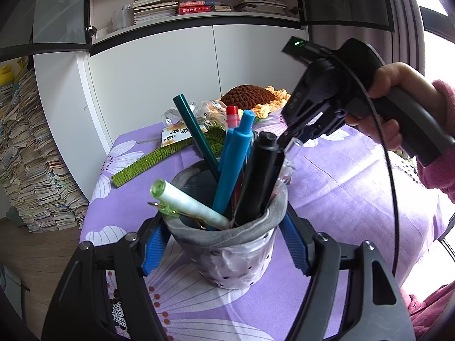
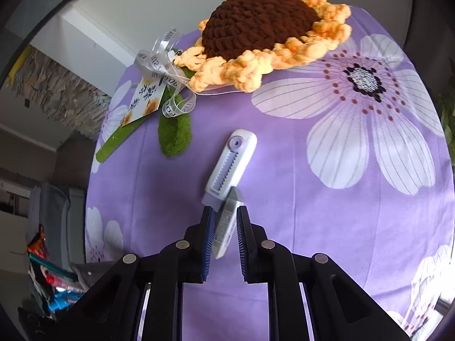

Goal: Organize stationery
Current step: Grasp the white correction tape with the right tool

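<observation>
On purple cloth (image 2: 284, 156): one holder (image 1: 227, 244), five pens (image 1: 231, 167).

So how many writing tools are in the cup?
5: teal pencil rear left, red-capped pen behind blue pen at centre, black marker right, white pen leaning front left. Others may be hidden.

Tablecloth (image 2: 284, 170): smooth matt cloth, purple, printed with flowers.
Sunflower (image 2: 264, 25): chunky crocheted yarn, rough and fuzzy.
Ribbon (image 2: 167, 65): sheer, glossy, printed.
Pen holder (image 1: 227, 244): soft grey cloth rim above a pale perforated wall.
Pens (image 1: 233, 164): smooth plastic.
White utility knife (image 2: 230, 164): smooth, slightly glossy plastic.
Gripper pads (image 2: 209, 244): blue, ribbed.
</observation>
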`<state>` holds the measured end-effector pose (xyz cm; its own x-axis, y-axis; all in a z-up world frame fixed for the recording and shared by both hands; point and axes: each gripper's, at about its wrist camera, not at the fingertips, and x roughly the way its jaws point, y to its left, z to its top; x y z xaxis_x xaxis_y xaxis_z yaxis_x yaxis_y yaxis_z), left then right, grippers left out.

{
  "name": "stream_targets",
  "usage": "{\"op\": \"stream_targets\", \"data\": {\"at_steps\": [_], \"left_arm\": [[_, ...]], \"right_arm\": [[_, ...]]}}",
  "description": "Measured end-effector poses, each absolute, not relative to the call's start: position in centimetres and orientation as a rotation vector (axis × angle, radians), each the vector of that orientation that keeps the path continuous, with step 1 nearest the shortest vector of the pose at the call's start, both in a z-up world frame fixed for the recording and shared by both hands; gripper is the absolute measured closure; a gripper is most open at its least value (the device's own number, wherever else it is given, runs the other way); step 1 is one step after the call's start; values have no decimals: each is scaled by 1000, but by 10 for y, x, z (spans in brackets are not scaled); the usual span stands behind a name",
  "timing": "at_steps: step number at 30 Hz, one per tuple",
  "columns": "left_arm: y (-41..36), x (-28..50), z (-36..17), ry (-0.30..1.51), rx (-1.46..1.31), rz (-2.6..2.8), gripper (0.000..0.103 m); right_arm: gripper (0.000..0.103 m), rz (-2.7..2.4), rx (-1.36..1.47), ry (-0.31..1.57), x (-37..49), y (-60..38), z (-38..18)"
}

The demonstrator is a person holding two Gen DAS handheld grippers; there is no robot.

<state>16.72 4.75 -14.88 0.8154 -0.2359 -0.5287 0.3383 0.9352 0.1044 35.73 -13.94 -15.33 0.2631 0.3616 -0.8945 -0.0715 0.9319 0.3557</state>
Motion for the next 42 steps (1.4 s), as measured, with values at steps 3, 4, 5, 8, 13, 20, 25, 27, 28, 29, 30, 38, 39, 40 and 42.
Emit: {"op": "stream_targets", "data": {"at_steps": [3, 4, 5, 8, 13, 20, 25, 27, 28, 29, 30, 38, 39, 40, 42], "left_arm": [[48, 167, -149, 537, 197, -310, 32], [48, 166, -149, 537, 197, -310, 32], [48, 166, -149, 537, 198, -310, 32], [48, 167, -149, 536, 197, -311, 32], [47, 167, -149, 537, 195, -311, 32], [48, 167, -150, 540, 196, -312, 32], [47, 167, -150, 540, 195, -312, 32], [47, 168, -150, 540, 194, -312, 32], [47, 168, -150, 539, 195, -312, 32], [47, 168, -150, 539, 195, -312, 32], [47, 168, -150, 540, 194, -312, 32], [46, 167, -148, 547, 199, -308, 32], [46, 167, -149, 547, 199, -308, 32], [47, 167, -149, 547, 198, -309, 32], [47, 167, -148, 547, 197, -309, 32]], "right_arm": [[88, 295, 235, 1308, 361, -132, -164], [88, 292, 224, 1322, 362, -130, -168], [88, 279, 209, 1329, 363, -129, -171], [86, 282, 225, 1338, 365, -131, -175], [86, 255, 199, 1346, 375, -133, -173], [87, 283, 200, 1380, 382, -126, -175], [87, 354, 123, 1407, 360, -134, -171], [87, 398, 88, 1431, 348, -137, -172], [87, 403, 60, 1432, 344, -137, -172], [87, 402, 26, 1430, 340, -138, -171], [87, 398, -9, 1428, 336, -137, -170], [69, 333, 90, 1407, 349, -146, -158], [64, 303, 103, 1417, 353, -148, -160], [64, 281, 109, 1430, 357, -148, -163], [64, 258, 109, 1458, 362, -147, -167]]}}
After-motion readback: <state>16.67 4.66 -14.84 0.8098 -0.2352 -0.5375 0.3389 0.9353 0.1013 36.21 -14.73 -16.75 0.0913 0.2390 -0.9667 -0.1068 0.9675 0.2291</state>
